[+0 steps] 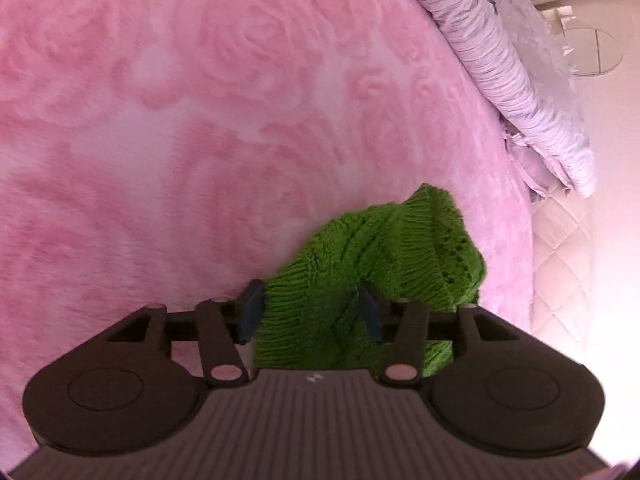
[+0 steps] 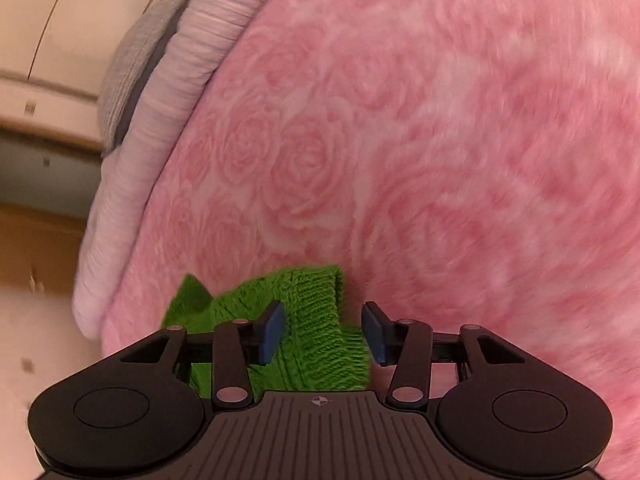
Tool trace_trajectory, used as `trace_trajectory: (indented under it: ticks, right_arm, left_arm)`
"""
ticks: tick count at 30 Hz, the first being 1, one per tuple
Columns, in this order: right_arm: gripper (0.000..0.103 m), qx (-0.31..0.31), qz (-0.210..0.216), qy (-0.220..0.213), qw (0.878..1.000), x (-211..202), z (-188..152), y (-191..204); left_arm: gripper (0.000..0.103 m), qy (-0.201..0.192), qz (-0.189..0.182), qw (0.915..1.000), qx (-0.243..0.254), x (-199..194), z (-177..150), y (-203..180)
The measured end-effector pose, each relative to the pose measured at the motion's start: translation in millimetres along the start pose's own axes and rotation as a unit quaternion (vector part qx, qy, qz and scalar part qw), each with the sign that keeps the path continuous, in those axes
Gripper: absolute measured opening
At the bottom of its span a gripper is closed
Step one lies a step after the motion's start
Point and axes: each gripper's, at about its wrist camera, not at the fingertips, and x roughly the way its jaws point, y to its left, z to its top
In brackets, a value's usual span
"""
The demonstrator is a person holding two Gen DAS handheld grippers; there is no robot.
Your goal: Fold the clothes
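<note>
A green knitted garment (image 1: 372,264) lies bunched on a pink rose-patterned blanket (image 1: 200,120). In the left wrist view, my left gripper (image 1: 310,312) stands open, its blue pads (image 1: 250,312) on either side of a fold of the green knit. In the right wrist view, my right gripper (image 2: 324,332) is open too, with a ribbed edge of the same garment (image 2: 316,320) between its pads (image 2: 272,332). Neither pair of pads presses the knit. The blanket (image 2: 440,160) fills most of that view.
A lilac ribbed pillow or duvet roll (image 1: 500,72) lies along the bed's right edge in the left view, and shows at the left in the right view (image 2: 168,92). A quilted white bed side (image 1: 560,248) and pale floor lie beyond.
</note>
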Motion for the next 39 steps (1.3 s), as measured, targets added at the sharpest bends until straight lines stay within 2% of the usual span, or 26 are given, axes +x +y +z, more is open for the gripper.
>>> trace_trajectory:
  ticks: [1, 2, 3, 4, 6, 8, 10, 13, 14, 15, 16, 17, 18, 19, 20, 22, 23, 25, 29, 31, 34, 39]
  right_arm:
    - [0.043, 0.005, 0.010, -0.001, 1.000, 2, 0, 1]
    - [0.031, -0.001, 0.013, -0.006, 1.000, 3, -1, 6]
    - [0.007, -0.012, 0.011, -0.012, 1.000, 3, -1, 11]
    - [0.006, -0.036, 0.000, -0.020, 0.999, 0, -1, 21]
    - [0.005, -0.083, -0.013, -0.053, 0.995, -13, 2, 44]
    - [0.005, -0.123, -0.007, -0.096, 0.988, -33, 8, 69]
    - [0.005, -0.180, -0.007, -0.142, 0.973, -54, 18, 101]
    - [0.005, -0.241, 0.010, -0.202, 0.949, -75, 33, 140]
    - [0.005, -0.250, 0.032, -0.224, 0.941, -79, 39, 151]
    - [0.005, -0.251, 0.048, -0.243, 0.936, -79, 46, 163]
    - [0.008, -0.248, 0.050, -0.248, 0.935, -71, 52, 173]
    - [0.012, -0.243, 0.043, -0.242, 0.938, -64, 61, 181]
    - [0.032, -0.236, 0.017, -0.228, 0.944, -56, 67, 184]
    - [0.057, -0.223, -0.025, -0.212, 0.951, -47, 72, 185]
    - [0.065, -0.209, -0.057, -0.196, 0.956, -40, 75, 183]
    - [0.067, -0.178, -0.078, -0.172, 0.966, -34, 74, 167]
    - [0.067, -0.172, -0.074, -0.163, 0.969, -35, 69, 158]
    - [0.067, -0.170, -0.083, -0.134, 0.973, -40, 55, 137]
    - [0.067, -0.172, -0.143, -0.062, 0.973, -56, 14, 83]
    - [0.067, -0.161, -0.170, -0.026, 0.972, -68, -8, 52]
    - [0.067, -0.132, -0.176, 0.010, 0.975, -90, -33, 14]
    - [0.067, -0.078, -0.138, 0.048, 0.986, -125, -66, -37]
  left_arm:
    - [0.013, 0.006, -0.008, 1.0000, 0.000, 2, -1, -1]
    - [0.005, 0.012, -0.016, 0.9998, 0.000, 3, -1, -3]
    - [0.005, 0.019, -0.024, 0.9995, 0.000, 4, -2, -4]
    - [0.004, 0.012, -0.028, 0.9995, 0.007, -2, -1, -9]
    - [0.004, -0.048, -0.020, 0.9975, 0.048, -36, 7, -27]
    - [0.004, -0.108, -0.011, 0.9901, 0.089, -71, 15, -45]
    - [0.004, -0.168, -0.003, 0.9773, 0.129, -105, 23, -64]
    - [0.004, -0.255, 0.010, 0.9483, 0.189, -157, 35, -91]
    - [0.005, -0.274, 0.015, 0.9396, 0.205, -168, 41, -99]
    - [0.006, -0.276, 0.022, 0.9366, 0.215, -168, 49, -106]
    - [0.012, -0.277, 0.029, 0.9334, 0.226, -168, 57, -113]
    - [0.024, -0.279, 0.036, 0.9300, 0.236, -168, 65, -120]
    - [0.028, -0.276, 0.045, 0.9310, 0.235, -165, 72, -122]
    - [0.030, -0.264, 0.058, 0.9391, 0.213, -158, 77, -116]
    - [0.030, -0.251, 0.070, 0.9464, 0.191, -150, 83, -111]
    - [0.030, -0.226, 0.089, 0.9584, 0.149, -141, 82, -93]
    - [0.030, -0.215, 0.097, 0.9628, 0.132, -138, 77, -82]
    - [0.030, -0.194, 0.113, 0.9688, 0.105, -135, 56, -57]
    - [0.030, -0.133, 0.150, 0.9778, 0.060, -137, -3, -8]
    - [0.029, -0.103, 0.167, 0.9799, 0.034, -139, -43, 14]
    - [0.029, -0.080, 0.181, 0.9802, 0.002, -149, -97, 38]
    - [0.030, -0.080, 0.166, 0.9810, -0.060, -165, -179, 54]
